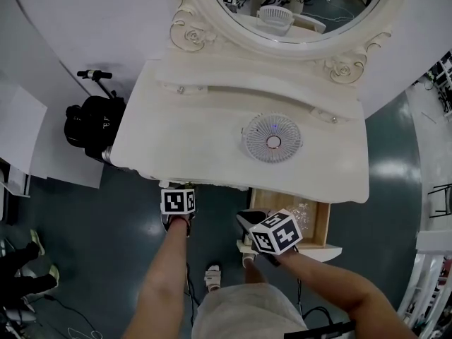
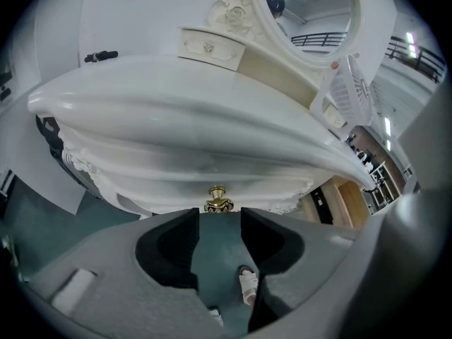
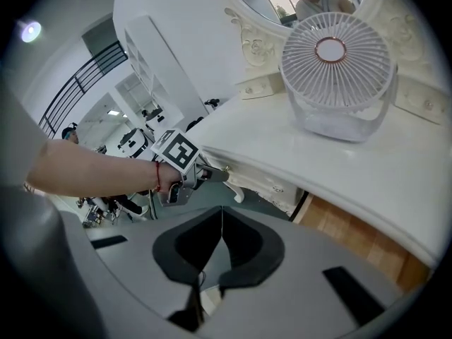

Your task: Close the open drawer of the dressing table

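- Head view: open drawer (image 1: 321,221) juts out at 5 o'clock under the dressing table (image 1: 176,140), so closing is not yet done. Right gripper (image 1: 247,224) is just beside it.
- Left gripper view: left gripper (image 2: 219,219) spread, empty; gold knob (image 2: 217,200) at 12 o'clock.
- Right gripper view: jaws pressed together, empty.

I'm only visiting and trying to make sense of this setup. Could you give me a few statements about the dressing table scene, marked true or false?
1. A white fan stands on the dressing table. True.
2. The left gripper is clamped on the brass knob. False: its jaws stand apart, and the knob sits just beyond their tips.
3. The right gripper is shut with nothing in it. True.
4. Every drawer is closed. False: a drawer with a wooden inside stands open on the right in the head view.
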A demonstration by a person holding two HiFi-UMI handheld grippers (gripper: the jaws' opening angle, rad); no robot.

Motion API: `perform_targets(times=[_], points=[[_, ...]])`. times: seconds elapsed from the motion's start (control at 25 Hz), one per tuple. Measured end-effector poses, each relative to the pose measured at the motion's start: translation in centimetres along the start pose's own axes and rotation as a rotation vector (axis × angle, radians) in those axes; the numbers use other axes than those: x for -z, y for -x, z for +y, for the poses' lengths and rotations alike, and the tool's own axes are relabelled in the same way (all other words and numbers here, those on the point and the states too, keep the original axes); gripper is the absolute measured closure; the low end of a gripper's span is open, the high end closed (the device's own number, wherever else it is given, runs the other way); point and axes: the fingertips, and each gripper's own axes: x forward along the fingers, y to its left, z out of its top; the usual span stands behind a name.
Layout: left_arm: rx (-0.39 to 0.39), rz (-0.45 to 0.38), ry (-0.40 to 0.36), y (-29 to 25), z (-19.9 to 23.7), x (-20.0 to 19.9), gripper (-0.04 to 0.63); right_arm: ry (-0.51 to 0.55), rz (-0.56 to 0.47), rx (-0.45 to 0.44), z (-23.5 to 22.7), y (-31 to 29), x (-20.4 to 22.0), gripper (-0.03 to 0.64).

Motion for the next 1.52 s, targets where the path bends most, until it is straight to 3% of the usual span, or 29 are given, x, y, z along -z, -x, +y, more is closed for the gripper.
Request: perform_targets(times=[0.4, 0.64, 1.04, 1.52], points=[[-0.02, -0.008, -0.028, 0.9, -0.6, -0.5, 0.425, -0.005, -0.006, -0.005, 0.2, 1.0, 0.5, 0.6], [0.007, -0.029, -0.063, 2.3, -1.8, -0.9, 0.425, -0.014, -0.017, 0.013, -0.2, 1.7, 0.7, 0.6], [0.137, -0.04, -0.158, 6.5, -7.7, -1.0, 0.425, -0.008, -0.025, 0.03, 0.8, 3.6, 1.3, 0.6], [0.296, -0.067, -0.262, 13.2, -14.2, 2.1, 0.431, -0.053, -0.096, 0.053, 3.2, 6.9, 1.9, 0.6]])
